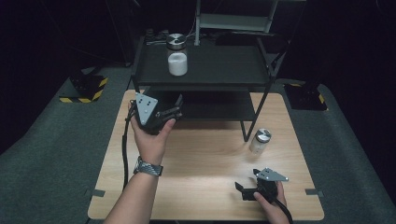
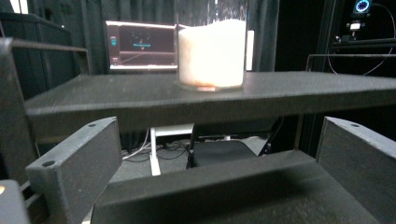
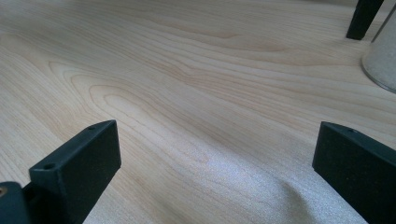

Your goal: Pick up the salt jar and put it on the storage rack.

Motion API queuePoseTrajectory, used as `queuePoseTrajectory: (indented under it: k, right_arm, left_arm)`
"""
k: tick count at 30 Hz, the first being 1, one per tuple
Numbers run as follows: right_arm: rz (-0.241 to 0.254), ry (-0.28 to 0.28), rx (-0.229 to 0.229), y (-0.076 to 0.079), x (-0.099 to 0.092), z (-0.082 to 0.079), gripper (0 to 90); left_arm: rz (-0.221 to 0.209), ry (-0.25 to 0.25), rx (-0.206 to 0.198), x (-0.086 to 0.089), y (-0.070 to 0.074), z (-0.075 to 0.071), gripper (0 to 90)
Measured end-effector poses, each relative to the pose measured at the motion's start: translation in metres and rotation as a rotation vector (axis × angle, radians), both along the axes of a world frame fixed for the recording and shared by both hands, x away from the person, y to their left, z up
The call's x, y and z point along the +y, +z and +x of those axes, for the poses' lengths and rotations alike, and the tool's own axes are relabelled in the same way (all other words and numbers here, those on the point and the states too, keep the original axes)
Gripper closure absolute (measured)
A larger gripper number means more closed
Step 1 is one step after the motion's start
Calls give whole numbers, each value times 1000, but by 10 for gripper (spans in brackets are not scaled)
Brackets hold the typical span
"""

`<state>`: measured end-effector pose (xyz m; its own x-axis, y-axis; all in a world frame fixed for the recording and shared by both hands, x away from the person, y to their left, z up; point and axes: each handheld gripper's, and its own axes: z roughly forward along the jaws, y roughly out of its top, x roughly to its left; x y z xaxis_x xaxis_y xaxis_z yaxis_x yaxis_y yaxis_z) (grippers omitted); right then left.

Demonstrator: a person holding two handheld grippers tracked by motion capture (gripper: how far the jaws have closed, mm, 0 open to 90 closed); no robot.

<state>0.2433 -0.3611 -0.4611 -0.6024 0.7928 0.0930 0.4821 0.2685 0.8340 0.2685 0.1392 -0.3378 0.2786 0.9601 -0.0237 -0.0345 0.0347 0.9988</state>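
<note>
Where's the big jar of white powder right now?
In the high view, the big jar stands on the top shelf of the black rack, left of centre, beyond the left gripper; the left gripper view faces it.

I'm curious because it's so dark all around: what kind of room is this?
Probably a lab or recording studio: dark curtains surround a lit wooden table, a monitor glows behind the black shelf rack, and hazard-striped stand bases sit on the floor.

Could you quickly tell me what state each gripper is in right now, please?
Left gripper: open, jaws wide apart, holding nothing, aimed at the black shelf.
Right gripper: open, holding nothing, low over the wooden table.
</note>
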Motion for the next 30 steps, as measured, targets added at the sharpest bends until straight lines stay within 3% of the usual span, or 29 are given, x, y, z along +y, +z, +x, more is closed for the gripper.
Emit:
queuePoseTrajectory:
  k: [30]
  right_arm:
    - [-4, -1, -3, 0, 1, 0, 9]
  left_arm:
    - [5, -10, 107, 16, -68, -37, 5]
